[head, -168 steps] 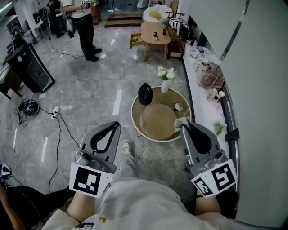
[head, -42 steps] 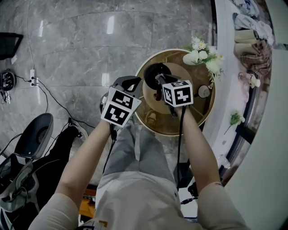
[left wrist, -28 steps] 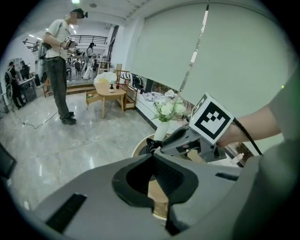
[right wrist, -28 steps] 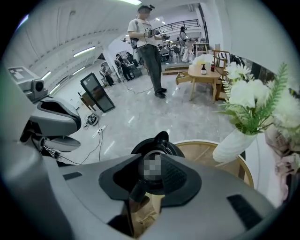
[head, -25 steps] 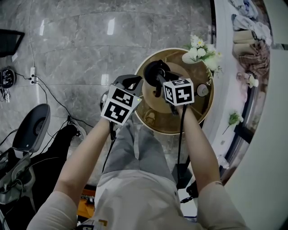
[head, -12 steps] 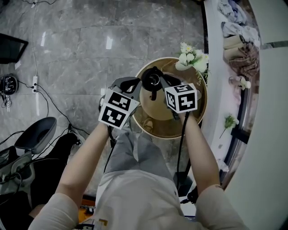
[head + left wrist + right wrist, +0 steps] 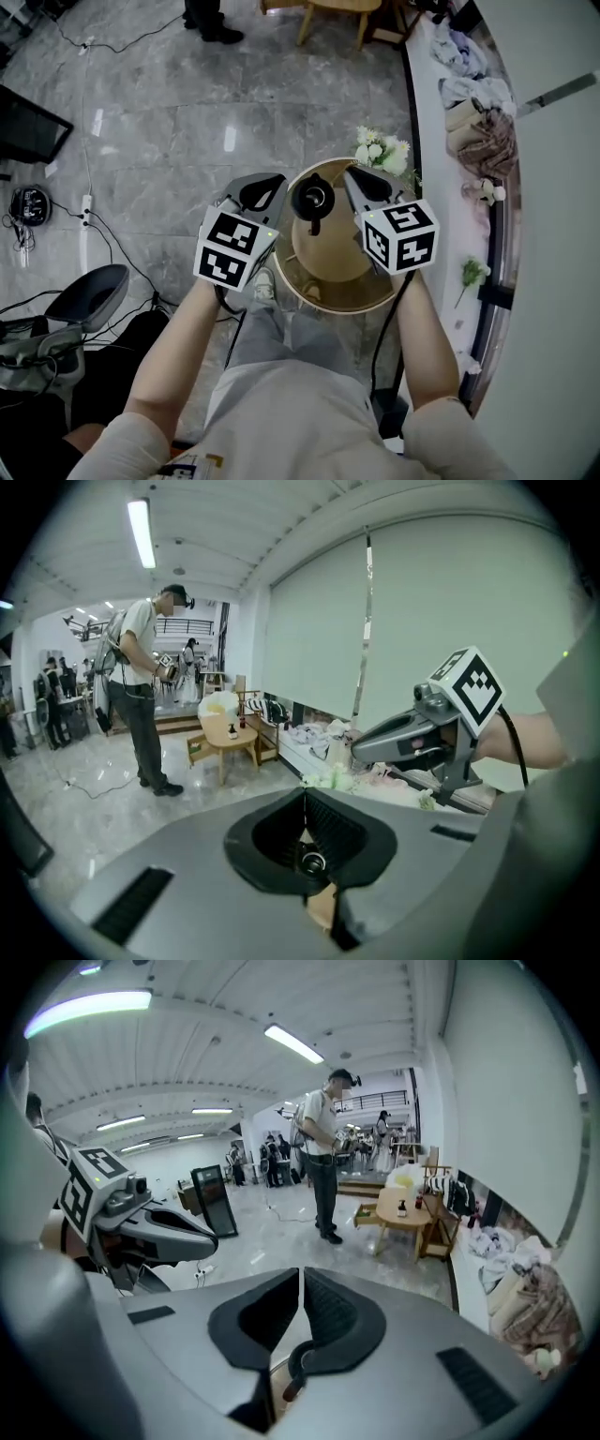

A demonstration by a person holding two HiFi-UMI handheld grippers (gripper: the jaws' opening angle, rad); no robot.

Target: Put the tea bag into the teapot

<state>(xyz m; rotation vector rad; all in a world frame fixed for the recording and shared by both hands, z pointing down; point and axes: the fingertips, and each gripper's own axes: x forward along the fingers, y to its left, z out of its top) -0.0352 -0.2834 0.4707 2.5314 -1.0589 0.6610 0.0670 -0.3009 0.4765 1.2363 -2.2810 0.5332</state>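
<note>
The black teapot (image 7: 310,200) stands with its top open at the back of the round wooden table (image 7: 375,295). My left gripper (image 7: 279,177) hangs just left of the pot, its jaws together and empty. My right gripper (image 7: 348,172) hangs just right of the pot. Its jaws are closing, they meet at the tips, and nothing is between them. In the left gripper view the pot's mouth (image 7: 311,862) shows below the left gripper (image 7: 302,795). In the right gripper view the right gripper (image 7: 300,1271) points out over the room. I see no tea bag in any view.
A vase of white flowers (image 7: 381,151) stands at the table's back edge, and a round tan mat (image 7: 328,251) lies in its middle. A white ledge with piled clothes (image 7: 473,127) runs along the right. A person (image 7: 141,682) stands farther off by a small wooden table (image 7: 225,733).
The right gripper has come off the teapot's top and moved to its right, and its jaws have closed. The head view has swung so the table sits lower in the picture.
</note>
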